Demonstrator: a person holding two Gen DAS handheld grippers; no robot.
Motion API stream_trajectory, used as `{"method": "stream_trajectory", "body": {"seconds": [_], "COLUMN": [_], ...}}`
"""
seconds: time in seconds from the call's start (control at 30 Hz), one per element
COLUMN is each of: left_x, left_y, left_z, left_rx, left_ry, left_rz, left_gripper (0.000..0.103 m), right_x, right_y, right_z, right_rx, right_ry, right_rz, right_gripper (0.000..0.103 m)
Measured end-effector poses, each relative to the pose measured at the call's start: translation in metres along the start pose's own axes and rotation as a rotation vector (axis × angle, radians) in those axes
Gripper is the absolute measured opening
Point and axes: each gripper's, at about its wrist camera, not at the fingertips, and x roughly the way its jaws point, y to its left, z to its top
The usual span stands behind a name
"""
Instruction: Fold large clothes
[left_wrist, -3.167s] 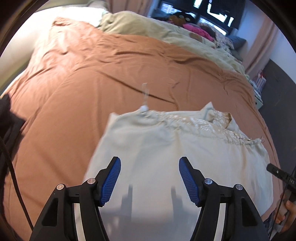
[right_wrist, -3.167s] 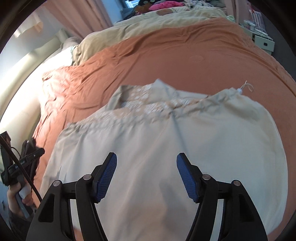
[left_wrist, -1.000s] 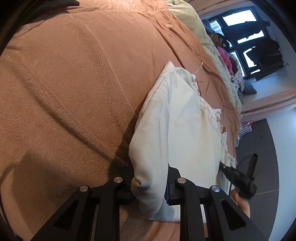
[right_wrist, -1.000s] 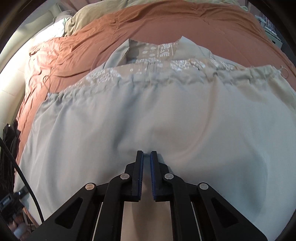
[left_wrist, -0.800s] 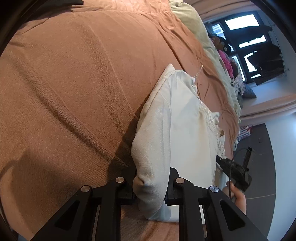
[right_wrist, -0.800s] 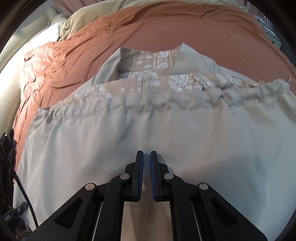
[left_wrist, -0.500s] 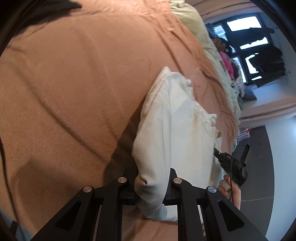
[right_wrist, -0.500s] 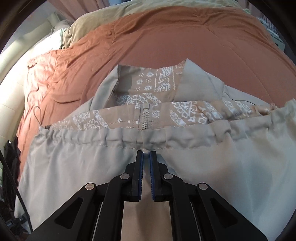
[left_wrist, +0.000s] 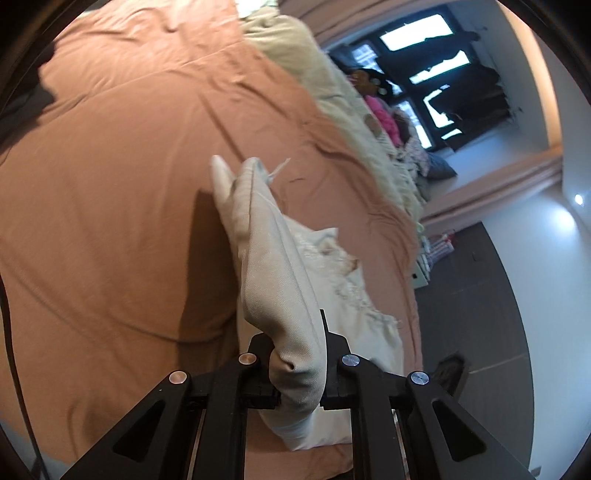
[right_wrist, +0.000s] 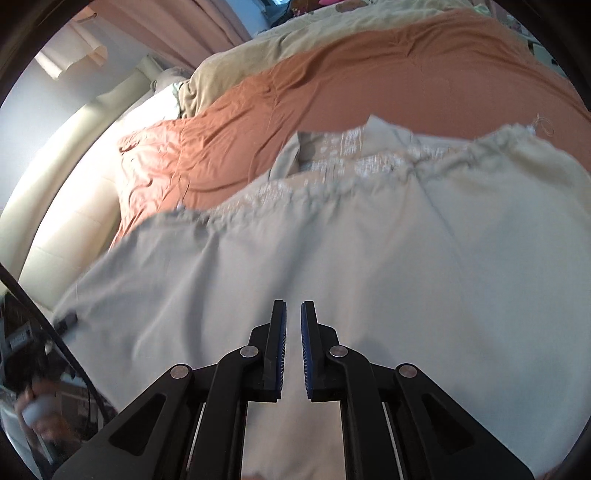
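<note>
Left wrist view: the left tongs (left_wrist: 297, 363) are clenched on a bunched edge of the pale beige cloth garment (left_wrist: 273, 266) and hold it above the rust-orange bed cover (left_wrist: 110, 184); the fold is only begun. A cream blanket (left_wrist: 332, 92) lies beyond, not in the way.

Right wrist view: the right tongs (right_wrist: 291, 347) stand nearly closed. I cannot tell if they pinch the garment (right_wrist: 332, 240), which lies mostly spread on the bed cover (right_wrist: 406, 81).
</note>
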Motion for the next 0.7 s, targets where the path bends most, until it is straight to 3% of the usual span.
{"method": "stream_trajectory", "body": {"seconds": [0.4, 0.57, 0.7], "left_x": [0.004, 0.019, 0.030], "left_y": [-0.084, -0.121, -0.154], "left_z": [0.006, -0.003, -0.011], "left_rx": [0.133, 0.194, 0.248], "left_ry": [-0.001, 0.016, 0.039], "left_rz": [-0.074, -0.076, -0.103], "left_gripper": [0.013, 0.012, 0.012], "right_x": [0.006, 0.017, 0.020], "right_y": [0.009, 0.002, -0.008], "right_z": [-0.072, -0.075, -0.076], "right_rx": [-0.004, -0.009, 0.039], "right_ry": [0.141, 0.143, 0.154], "right_rz": [-0.014, -0.071, -0.033], "right_gripper": [0.005, 0.005, 0.005]}}
